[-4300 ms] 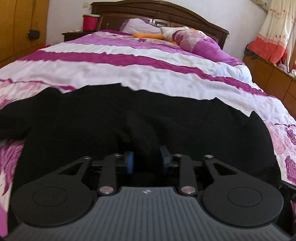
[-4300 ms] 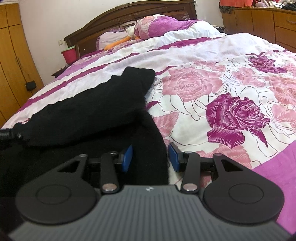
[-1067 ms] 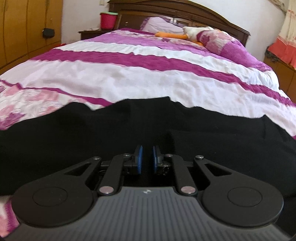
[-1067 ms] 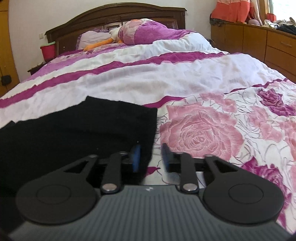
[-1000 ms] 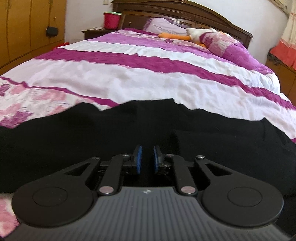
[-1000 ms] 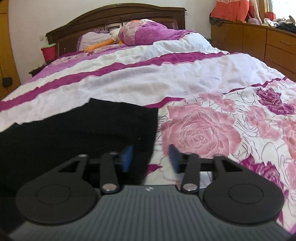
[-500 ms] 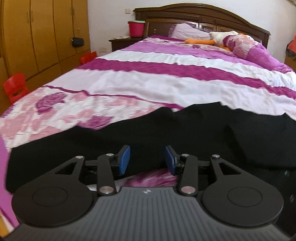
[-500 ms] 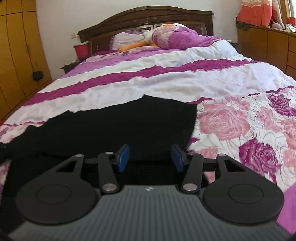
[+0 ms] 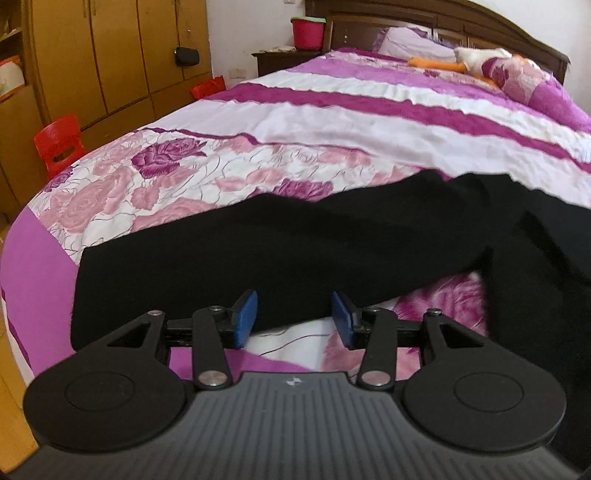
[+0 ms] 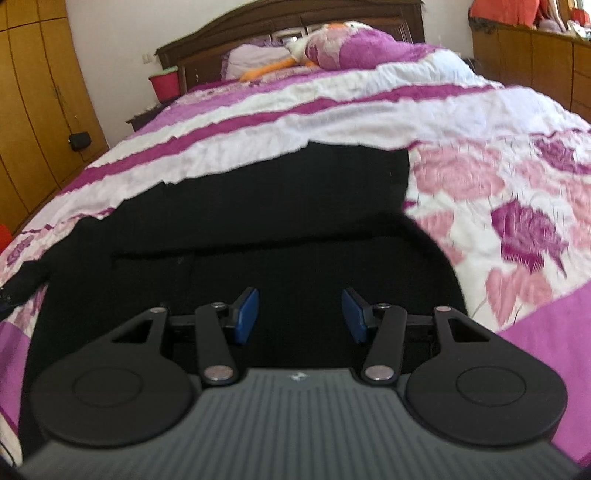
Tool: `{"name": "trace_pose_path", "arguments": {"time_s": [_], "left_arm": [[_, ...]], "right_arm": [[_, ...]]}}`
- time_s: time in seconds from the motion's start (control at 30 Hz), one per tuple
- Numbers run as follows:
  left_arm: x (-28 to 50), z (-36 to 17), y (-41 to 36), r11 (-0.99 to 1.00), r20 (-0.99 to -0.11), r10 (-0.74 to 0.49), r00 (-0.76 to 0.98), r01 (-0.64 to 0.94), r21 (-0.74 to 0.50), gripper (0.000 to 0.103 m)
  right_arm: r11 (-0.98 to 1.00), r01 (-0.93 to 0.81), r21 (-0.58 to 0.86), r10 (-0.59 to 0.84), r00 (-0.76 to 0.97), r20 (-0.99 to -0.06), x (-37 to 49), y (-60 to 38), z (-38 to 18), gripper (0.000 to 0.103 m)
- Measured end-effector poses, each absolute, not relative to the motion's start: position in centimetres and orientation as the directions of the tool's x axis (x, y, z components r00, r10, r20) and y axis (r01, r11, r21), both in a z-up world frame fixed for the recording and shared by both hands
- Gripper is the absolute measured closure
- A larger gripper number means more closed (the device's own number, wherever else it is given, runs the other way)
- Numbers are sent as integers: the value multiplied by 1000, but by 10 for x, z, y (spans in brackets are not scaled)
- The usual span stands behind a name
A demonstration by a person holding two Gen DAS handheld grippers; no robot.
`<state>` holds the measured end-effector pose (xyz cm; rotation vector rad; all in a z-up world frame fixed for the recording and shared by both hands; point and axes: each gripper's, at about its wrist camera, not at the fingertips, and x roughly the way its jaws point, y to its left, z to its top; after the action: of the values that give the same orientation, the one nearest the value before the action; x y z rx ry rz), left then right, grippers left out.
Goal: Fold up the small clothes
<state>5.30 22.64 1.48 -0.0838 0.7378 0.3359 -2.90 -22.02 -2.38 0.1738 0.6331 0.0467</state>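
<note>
Blue pads tip both claws: the left gripper [image 9: 294, 318] is opening its jaws with nothing pinched between them, its fingers held over the near edge of the black garment [image 9: 295, 251], and the right gripper [image 10: 300, 315] stands open and empty above the same black cloth. The garment lies spread flat across the foot of the bed on a rose-patterned purple and white bedspread [image 9: 332, 122]. Farther off are a pillow [image 10: 255, 61] and a soft toy [image 9: 476, 55] by the dark wooden headboard [image 10: 295, 22], a red bucket [image 9: 307, 33] beside it.
</note>
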Motion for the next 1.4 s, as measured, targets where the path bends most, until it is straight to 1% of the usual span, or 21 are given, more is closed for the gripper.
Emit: {"name": "trace_pose_path", "arguments": {"time_s": [0.17, 0.33, 0.47, 0.53, 0.63, 0.77, 0.87, 0.93, 1.0, 1.07, 1.1, 1.17, 1.4], "left_arm": [[48, 9, 233, 953, -670, 232, 705, -302, 11, 51], [36, 8, 231, 972, -667, 204, 716, -231, 49, 49], [40, 1, 234, 960, -662, 266, 701, -256, 114, 47], [46, -4, 238, 951, -645, 297, 704, -277, 135, 46], [53, -12, 242, 932, -614, 355, 705, -320, 172, 45], [58, -20, 246, 911, -576, 404, 710, -371, 181, 40], [62, -23, 245, 896, -553, 436, 710, -399, 194, 39], [63, -22, 244, 889, -537, 448, 715, -419, 184, 44], [61, -19, 245, 880, -519, 462, 719, -442, 171, 75], [60, -12, 250, 878, -512, 455, 728, -461, 125, 89], [58, -8, 253, 881, -506, 444, 740, -464, 93, 92], [55, 2, 254, 886, -481, 428, 765, -461, 54, 94], [53, 40, 237, 903, -372, 396, 839, -430, -7, 96]], "right_arm": [[982, 39, 185, 86, 781, -619, -30, -216, -35, 51], [985, 43, 164, 71, 777, -625, -31, -211, -41, 51], [984, 52, 168, 66, 775, -629, -30, -209, -42, 48], [985, 53, 164, 63, 774, -630, -29, -207, -43, 45], [987, 50, 153, 58, 776, -629, -28, -205, -44, 44], [989, 47, 140, 51, 778, -626, -29, -203, -46, 44], [991, 46, 129, 44, 781, -623, -29, -201, -46, 44], [990, 49, 134, 45, 783, -620, -29, -201, -46, 44], [988, 48, 146, 53, 785, -617, -31, -203, -45, 44], [985, 47, 168, 67, 787, -613, -32, -205, -44, 44], [982, 46, 184, 77, 789, -610, -32, -207, -44, 44], [977, 47, 208, 91, 790, -606, -32, -211, -44, 44], [969, 50, 240, 106, 798, -593, -35, -214, -43, 44]]}}
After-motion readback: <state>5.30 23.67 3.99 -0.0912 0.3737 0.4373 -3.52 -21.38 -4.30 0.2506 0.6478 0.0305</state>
